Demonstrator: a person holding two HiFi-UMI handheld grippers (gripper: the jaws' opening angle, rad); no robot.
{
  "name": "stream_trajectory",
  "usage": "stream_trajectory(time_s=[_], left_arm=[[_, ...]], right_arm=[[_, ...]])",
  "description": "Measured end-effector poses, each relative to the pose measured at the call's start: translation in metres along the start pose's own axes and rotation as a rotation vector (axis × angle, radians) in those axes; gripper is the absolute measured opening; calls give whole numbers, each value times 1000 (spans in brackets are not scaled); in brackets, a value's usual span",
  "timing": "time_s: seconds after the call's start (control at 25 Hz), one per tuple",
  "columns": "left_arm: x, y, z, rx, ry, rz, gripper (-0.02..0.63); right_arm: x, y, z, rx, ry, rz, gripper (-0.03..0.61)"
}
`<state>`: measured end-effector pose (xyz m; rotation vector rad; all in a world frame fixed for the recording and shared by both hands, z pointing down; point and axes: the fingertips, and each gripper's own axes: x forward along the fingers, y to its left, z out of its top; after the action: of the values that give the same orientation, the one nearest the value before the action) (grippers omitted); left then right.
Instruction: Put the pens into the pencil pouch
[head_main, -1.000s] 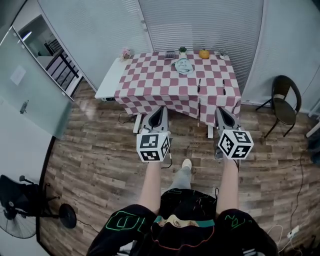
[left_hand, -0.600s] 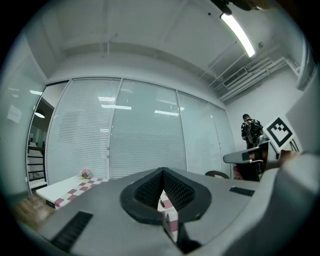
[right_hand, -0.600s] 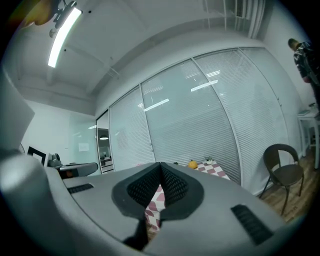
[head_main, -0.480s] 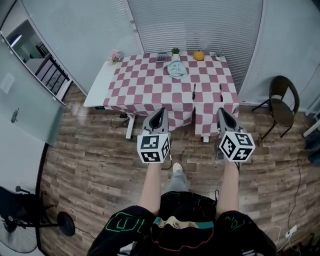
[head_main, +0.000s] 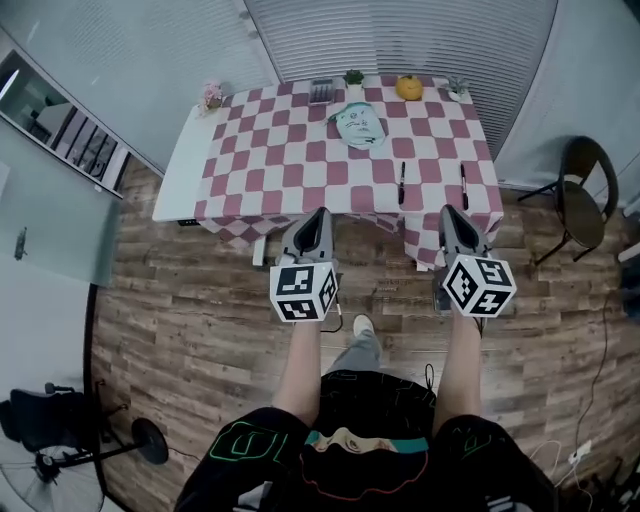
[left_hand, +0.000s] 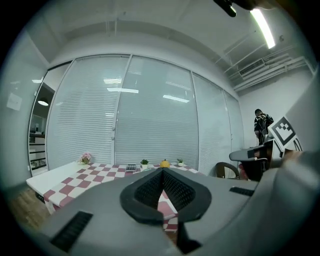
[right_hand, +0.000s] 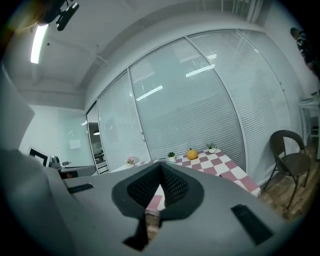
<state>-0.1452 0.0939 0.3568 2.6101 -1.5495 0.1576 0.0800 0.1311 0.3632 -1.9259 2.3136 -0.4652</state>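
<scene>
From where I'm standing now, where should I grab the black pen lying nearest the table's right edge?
Probably mid-barrel. The slim black pen lies flat on the red-and-white checked tablecloth, its length pointing away from you, so bring the right tool down from above, jaws opened and spanning its width.

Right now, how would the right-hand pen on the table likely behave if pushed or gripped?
The pen looks thin and straight, so it is probably stiff and light. Pushed sideways, it may roll on the cloth. Lying flat, it may be hard to pinch.
</scene>
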Motion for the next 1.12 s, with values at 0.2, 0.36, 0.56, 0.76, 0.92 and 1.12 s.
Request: stream_trajectory(time_s=[0.2, 0.36, 0.56, 0.76, 0.92, 1.12], left_arm=[[53, 43, 9, -24, -11, 27, -3], [86, 71, 19, -63, -78, 47, -3], [118, 94, 5, -127, -68, 41, -3], [146, 97, -16, -183, -19, 38, -3], [171, 92, -24, -190, 2, 28, -3], [212, 101, -13, -163, 2, 59, -3]], right_arm=[[64, 1, 19, -17, -43, 11, -14], [113, 6, 28, -64, -14, 24, -14], [152, 4, 25, -131, 36, 27, -14], [168, -16, 21, -155, 76, -2, -14], [185, -33, 21, -153, 83, -8, -14], [229, -52, 30, -134, 59, 36, -14]])
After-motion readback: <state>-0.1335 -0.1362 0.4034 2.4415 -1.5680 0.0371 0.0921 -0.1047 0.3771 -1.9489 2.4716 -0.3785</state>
